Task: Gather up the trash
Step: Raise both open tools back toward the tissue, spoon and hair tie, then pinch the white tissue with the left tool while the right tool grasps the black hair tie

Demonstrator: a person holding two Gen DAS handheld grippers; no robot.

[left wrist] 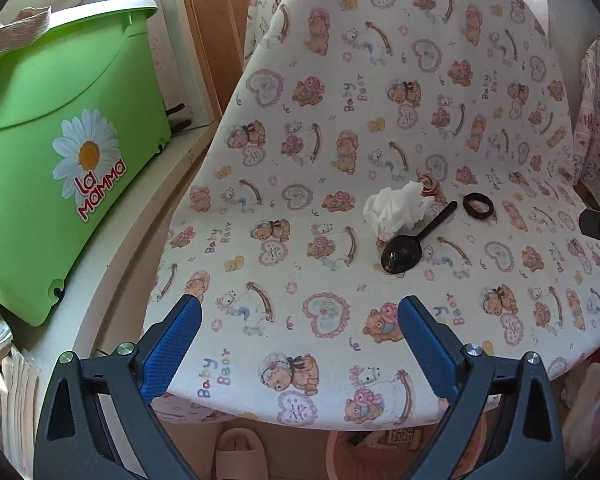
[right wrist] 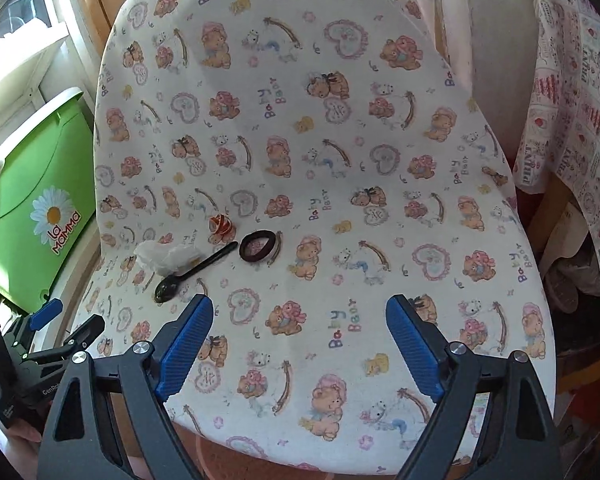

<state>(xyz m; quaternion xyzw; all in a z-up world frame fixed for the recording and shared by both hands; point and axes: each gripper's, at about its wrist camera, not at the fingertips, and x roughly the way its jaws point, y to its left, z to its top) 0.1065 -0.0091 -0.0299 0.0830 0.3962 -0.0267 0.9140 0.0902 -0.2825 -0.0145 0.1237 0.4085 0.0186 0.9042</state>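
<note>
Left wrist view, from left to right: a green bin (left wrist: 56, 136) with a daisy print and the words "La Mamma" stands on a white ledge beside the table, a strip of beige cloth (left wrist: 24, 24) draped over its rim; what lies inside cannot be seen. Next comes the table (left wrist: 300, 200) under a teddy-bear cloth. On it sits a crumpled white tissue (left wrist: 396, 210), touching the handle of a black plastic spoon (left wrist: 414, 240) whose bowl points toward the near edge. Just behind the tissue lies a small orange and white wrapper (left wrist: 430, 186), and just right of the spoon handle a black hair tie (left wrist: 478, 205). The left gripper (left wrist: 300, 322) hovers over the near part of the table, its blue pads wide apart and holding nothing. Below the table edge a pink basket (left wrist: 364, 452) shows only its rim, contents hidden.

Right wrist view shows the same bin (right wrist: 44, 216) at the left, then the tissue (right wrist: 164, 258), spoon (right wrist: 192, 274), wrapper (right wrist: 221, 227) and hair tie (right wrist: 258, 250) in a cluster. The right gripper (right wrist: 300, 316) hangs near them, fingers spread, empty
</note>
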